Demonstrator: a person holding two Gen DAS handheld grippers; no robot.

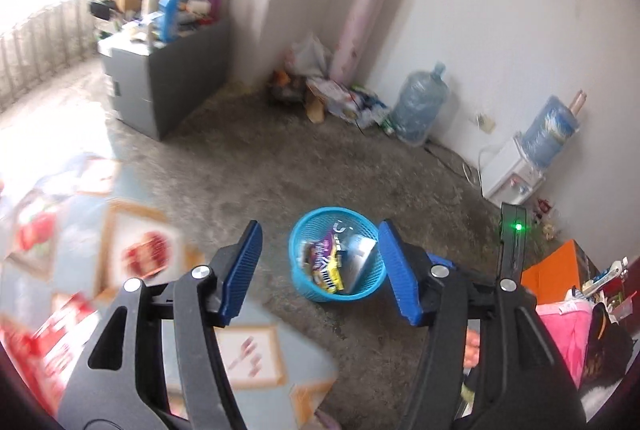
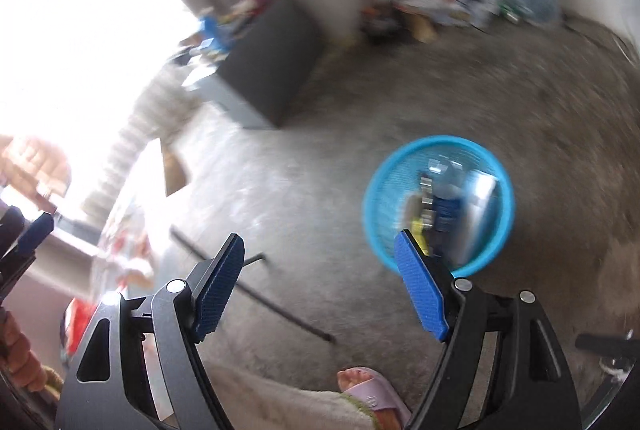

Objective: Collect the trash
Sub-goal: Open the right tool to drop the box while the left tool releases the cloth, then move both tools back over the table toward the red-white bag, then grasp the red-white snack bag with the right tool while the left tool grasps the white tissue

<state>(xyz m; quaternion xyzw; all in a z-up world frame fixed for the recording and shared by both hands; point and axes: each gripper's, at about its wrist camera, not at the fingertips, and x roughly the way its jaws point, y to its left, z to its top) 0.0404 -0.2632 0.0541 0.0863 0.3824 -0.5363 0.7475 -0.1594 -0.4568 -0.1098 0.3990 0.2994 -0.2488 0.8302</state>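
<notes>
Both tongs stand released, with nothing between their pads: the left gripper (image 1: 320,274) hangs over the floor with its blue pads spread either side of the bin (image 1: 320,296), and the right gripper (image 2: 320,288) is spread as wide, its right pad overlapping the bin's near rim in the right wrist view. To the left lies a patterned cloth (image 1: 132,258), blurred, on what seems a table edge; whether any trash is left on it cannot be told. In the middle, the bin stands upright on the concrete floor (image 1: 248,173), holding a purple and yellow wrapper (image 1: 324,264) and a silvery packet (image 1: 362,256) that leans against the bin's right wall. Right of it a small orange box (image 1: 556,270) and pink cloth (image 1: 568,326) crowd the corner. The risks follow from this layout. The bin looks light and already well filled, so a piece dropped from above could bounce off the packet and land on the floor, or a gripper reaching in could tip the bin. Both views are smeared, which suggests quick movement; a fast swing back toward the cloth could drag it or knock things off it. A sandalled foot (image 2: 368,386) stands near the bin in the right wrist view, and a step could nudge the bin over. With two grippers working close together, the pads could also collide.
</notes>
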